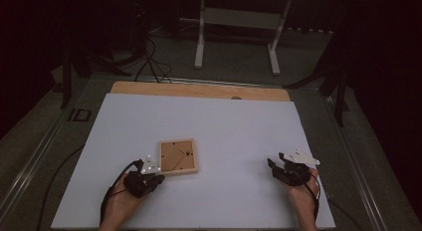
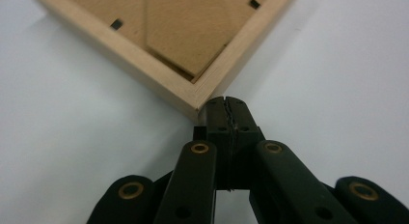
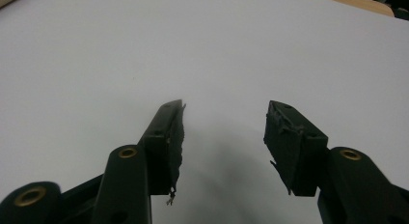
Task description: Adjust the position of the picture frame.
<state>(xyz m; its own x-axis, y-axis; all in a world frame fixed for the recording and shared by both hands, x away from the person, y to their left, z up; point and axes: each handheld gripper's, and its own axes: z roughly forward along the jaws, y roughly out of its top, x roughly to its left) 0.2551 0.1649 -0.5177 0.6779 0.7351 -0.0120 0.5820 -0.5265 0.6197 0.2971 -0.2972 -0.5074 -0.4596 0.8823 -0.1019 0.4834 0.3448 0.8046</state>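
So, the small square picture frame of pale wood (image 1: 178, 157) is lying face down on the white sheet that covers the counter (image 1: 224, 121), a bit left of the middle and closer to the near edge than the far one. You can see its brown fibreboard backing with the little black tabs and the fold-out stand piece in the left gripper view (image 2: 183, 35). The left gripper (image 1: 158, 178) is sitting right at the frame's near left corner, with the person's left hand (image 1: 119, 203) coming in from the near edge. Up close, the left gripper (image 2: 226, 105) has its jaws pressed fully together with nothing between them, and the joined tips are just about touching the corner of the wooden rim, maybe actually touching, hard to call. The right gripper (image 1: 275, 160) is well apart from the frame, over by the right side of the sheet near the near edge, held in the person's right hand (image 1: 302, 196). In its own view the right gripper (image 3: 224, 118) has the jaws spread fairly wide with only bare white sheet between them, so it's got hold of nothing. Along the far edge a strip of the light wooden counter top (image 1: 199, 89) sticks out past the sheet.
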